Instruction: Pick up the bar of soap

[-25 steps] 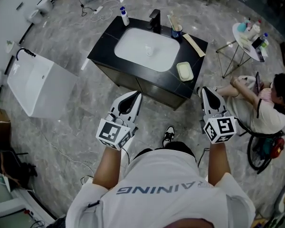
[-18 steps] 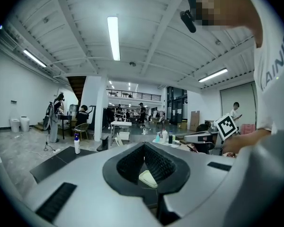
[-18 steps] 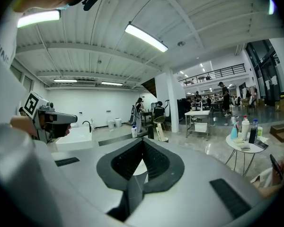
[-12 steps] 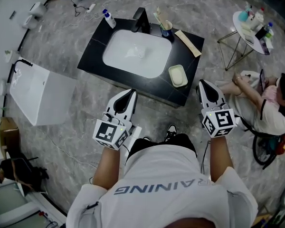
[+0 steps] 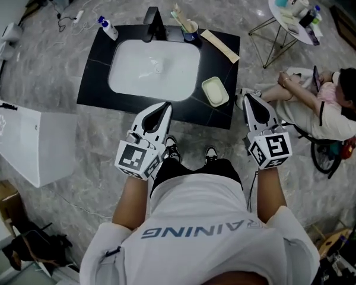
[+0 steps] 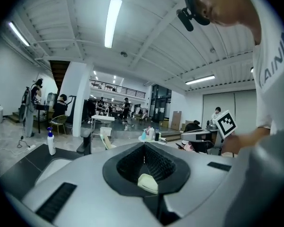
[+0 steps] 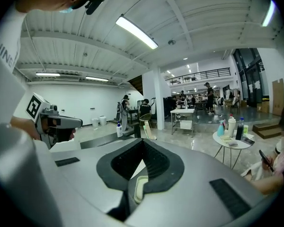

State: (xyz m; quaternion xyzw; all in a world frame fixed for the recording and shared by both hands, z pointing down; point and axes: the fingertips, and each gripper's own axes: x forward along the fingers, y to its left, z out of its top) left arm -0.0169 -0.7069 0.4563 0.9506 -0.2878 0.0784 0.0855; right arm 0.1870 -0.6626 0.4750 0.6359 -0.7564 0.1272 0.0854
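Pale-green bar of soap [image 5: 215, 91]: on the black counter [image 5: 95, 76], just ahead-left of the right gripper [image 5: 247, 98], apart from it.
Right gripper: jaws pressed together, empty.
Left gripper [image 5: 165, 106]: likewise closed, empty.
Approach: spread right jaws first, then lower astride the soap's narrow sides.

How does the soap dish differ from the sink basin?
The soap dish is small and pale green; the basin is large and white. The soap dish sits on top of the counter, at its right side; the basin is sunk into its middle. Both are rounded rectangles.
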